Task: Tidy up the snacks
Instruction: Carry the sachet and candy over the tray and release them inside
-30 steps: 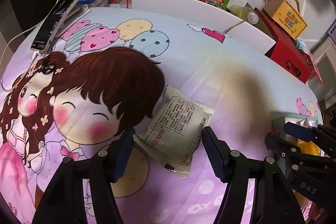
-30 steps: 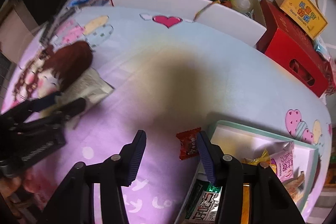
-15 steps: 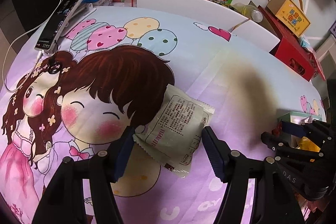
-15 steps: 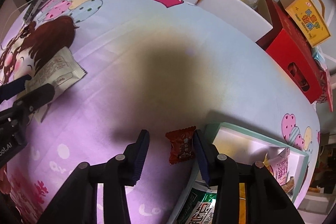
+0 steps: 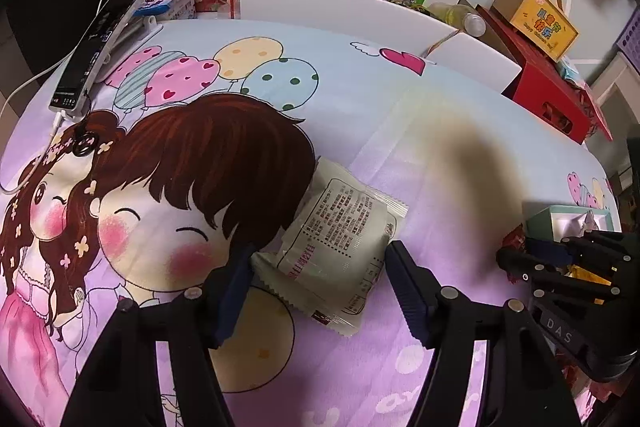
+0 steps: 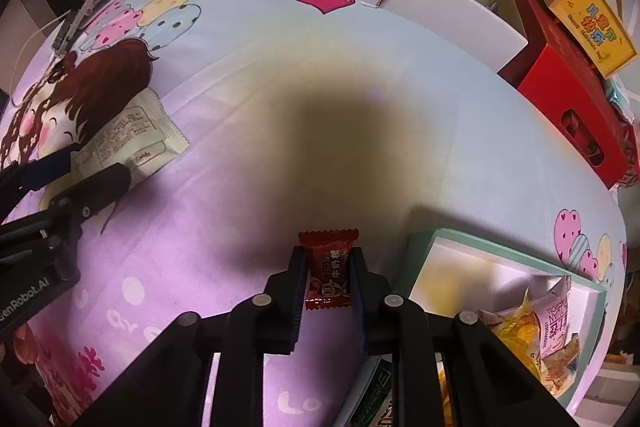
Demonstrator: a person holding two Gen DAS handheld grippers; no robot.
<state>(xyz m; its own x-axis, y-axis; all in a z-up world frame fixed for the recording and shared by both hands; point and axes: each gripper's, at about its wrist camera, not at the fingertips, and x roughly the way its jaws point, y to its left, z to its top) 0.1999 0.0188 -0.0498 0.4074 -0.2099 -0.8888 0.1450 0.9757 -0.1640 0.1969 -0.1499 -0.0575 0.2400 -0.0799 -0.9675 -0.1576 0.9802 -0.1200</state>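
Right tongs (image 6: 328, 273) now clamped around red candy (image 6: 329, 267), low over tablecloth (image 6: 360, 99).

The right gripper (image 6: 328, 273) has closed its wide-spread jaws onto the red candy (image 6: 329, 269) at its twelve o'clock.

A pale cream snack packet (image 5: 336, 247) lies flat on the cartoon-printed bench cover, printed back face up (small black text in a boxed panel), its crimped ends angled diagonally. A small red candy (image 6: 329, 269) in a twist-style wrapper with serrated ends stands pinched upright between two fingers. Just beside it sits a mint-rimmed white box (image 6: 496, 255) holding several orange and pink snack packs.
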